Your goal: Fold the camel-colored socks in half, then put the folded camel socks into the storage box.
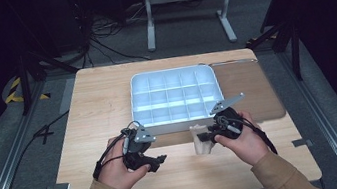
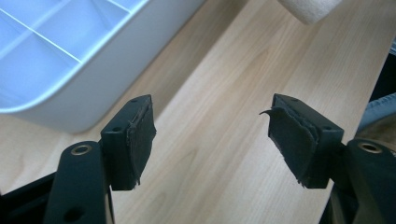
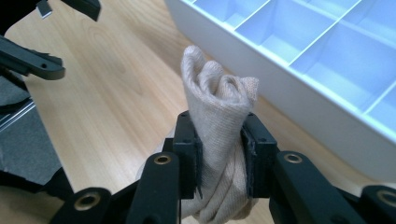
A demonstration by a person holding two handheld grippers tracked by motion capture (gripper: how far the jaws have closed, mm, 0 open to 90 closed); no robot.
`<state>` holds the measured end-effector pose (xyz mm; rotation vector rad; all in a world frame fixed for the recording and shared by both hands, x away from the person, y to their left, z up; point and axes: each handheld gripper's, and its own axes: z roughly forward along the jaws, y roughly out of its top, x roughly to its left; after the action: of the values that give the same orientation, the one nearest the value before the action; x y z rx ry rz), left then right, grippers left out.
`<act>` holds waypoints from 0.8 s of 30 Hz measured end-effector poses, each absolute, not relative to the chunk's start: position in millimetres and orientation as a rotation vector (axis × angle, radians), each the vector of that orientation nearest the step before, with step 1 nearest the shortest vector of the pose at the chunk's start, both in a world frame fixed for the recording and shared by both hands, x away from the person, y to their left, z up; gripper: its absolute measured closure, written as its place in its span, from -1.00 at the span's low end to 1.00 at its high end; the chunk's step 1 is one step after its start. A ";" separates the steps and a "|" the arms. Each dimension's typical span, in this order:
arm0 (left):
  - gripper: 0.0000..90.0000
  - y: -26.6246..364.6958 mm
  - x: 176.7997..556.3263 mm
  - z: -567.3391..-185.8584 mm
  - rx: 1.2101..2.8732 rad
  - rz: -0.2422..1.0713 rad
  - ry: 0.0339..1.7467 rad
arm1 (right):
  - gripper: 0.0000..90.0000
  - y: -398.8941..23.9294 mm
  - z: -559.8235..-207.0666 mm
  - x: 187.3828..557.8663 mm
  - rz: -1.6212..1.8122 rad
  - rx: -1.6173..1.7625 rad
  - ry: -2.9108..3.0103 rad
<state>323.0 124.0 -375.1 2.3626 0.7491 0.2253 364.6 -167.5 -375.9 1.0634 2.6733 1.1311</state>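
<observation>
A rolled beige cloth (image 3: pixel 219 112) is pinched between the pads of my right gripper (image 3: pixel 219 154), which is shut on it. From above, that cloth (image 1: pixel 202 141) hangs just over the table, near the front wall of the white compartment tray (image 1: pixel 140 83). My right gripper (image 1: pixel 211 133) points left toward the other hand. My left gripper (image 1: pixel 158 160) hovers over the wood to the left of the cloth. Its jaws stand wide apart in the left gripper view, open (image 2: pixel 212 135), with bare tabletop between them. A corner of the cloth (image 2: pixel 310 9) peeks in at the top.
The tray (image 2: pixel 93 93) is divided into several empty cells and lies at the table's middle back. A brown mat (image 1: pixel 251 87) lies under its right side. The wooden table (image 1: pixel 93 111) has free room at left. Beyond the table are a metal stand and cables on the floor.
</observation>
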 end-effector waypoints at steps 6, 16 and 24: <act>-0.28 126.9 323.1 -371.8 2.349 0.233 0.738 | 0.58 -173.3 -367.8 369.7 1.121 1.066 2.650; -0.32 134.3 325.1 -375.3 2.359 0.212 0.774 | 0.58 -179.5 -358.9 382.0 1.106 1.053 2.621; -0.34 140.2 326.4 -374.9 2.357 0.222 0.785 | 0.58 -184.4 -353.5 390.7 1.095 1.051 2.604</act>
<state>326.4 140.2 -374.9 2.3572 0.7855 0.2224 390.7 -184.4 -353.5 1.0515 2.6040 1.0950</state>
